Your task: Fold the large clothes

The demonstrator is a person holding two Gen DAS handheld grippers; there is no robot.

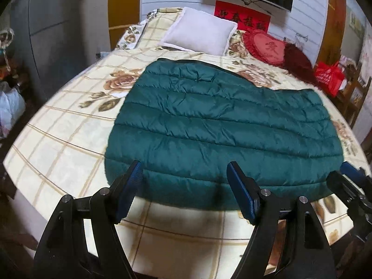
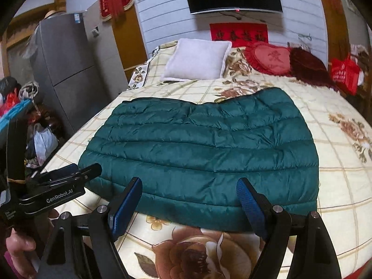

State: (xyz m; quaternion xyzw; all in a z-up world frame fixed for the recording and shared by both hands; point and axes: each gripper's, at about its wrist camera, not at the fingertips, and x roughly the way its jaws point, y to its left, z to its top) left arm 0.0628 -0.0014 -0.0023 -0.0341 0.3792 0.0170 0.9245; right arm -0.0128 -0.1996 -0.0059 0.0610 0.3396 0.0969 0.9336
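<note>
A dark green quilted down jacket point(image 1: 216, 125) lies flat on the bed as a folded rectangle, and it also shows in the right wrist view point(image 2: 204, 148). My left gripper point(image 1: 184, 172) is open and empty, its blue pads hovering over the jacket's near edge. My right gripper point(image 2: 189, 189) is open and empty, also above the near edge. The left gripper shows at the left of the right wrist view point(image 2: 67, 174), and the right gripper at the right edge of the left wrist view point(image 1: 351, 174).
The bed point(image 1: 69, 139) has a cream floral check sheet. A white pillow point(image 1: 200, 32), a red heart cushion point(image 1: 267, 46) and a dark red cushion point(image 1: 297, 60) lie at the head. A red bag point(image 1: 329, 76) stands right. A grey fridge point(image 2: 67, 69) and clutter stand left.
</note>
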